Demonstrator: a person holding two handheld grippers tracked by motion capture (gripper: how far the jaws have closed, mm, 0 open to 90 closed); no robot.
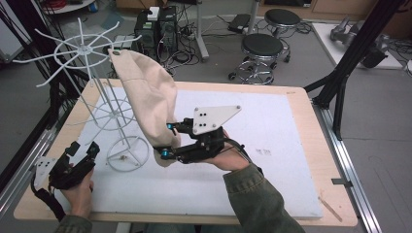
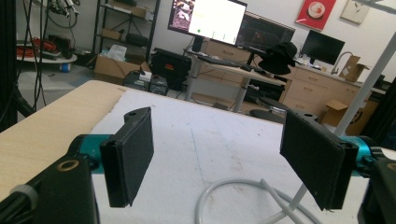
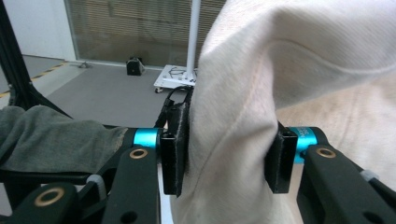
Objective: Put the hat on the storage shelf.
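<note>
L gripper (image 1: 80, 155): jaws wide apart, nothing between – parked at table's near-left corner
Rack (image 1: 85, 51): white wire stand, cloth's top hooked on a prong
Cloth (image 1: 148, 97): beige, hangs from rack down to R gripper
R gripper (image 1: 167, 141): pads on cloth's lower end, fabric bunched between – can't tell if still pinching
Tip: release fully, back off w/o snagging so cloth hangs straight

Cloth (image 1: 148, 97) draped on wire rack (image 1: 92, 53), rack standing on mat (image 1: 272, 126) left of centre; stools (image 1: 262, 46) behind table (image 1: 311, 141).
</note>
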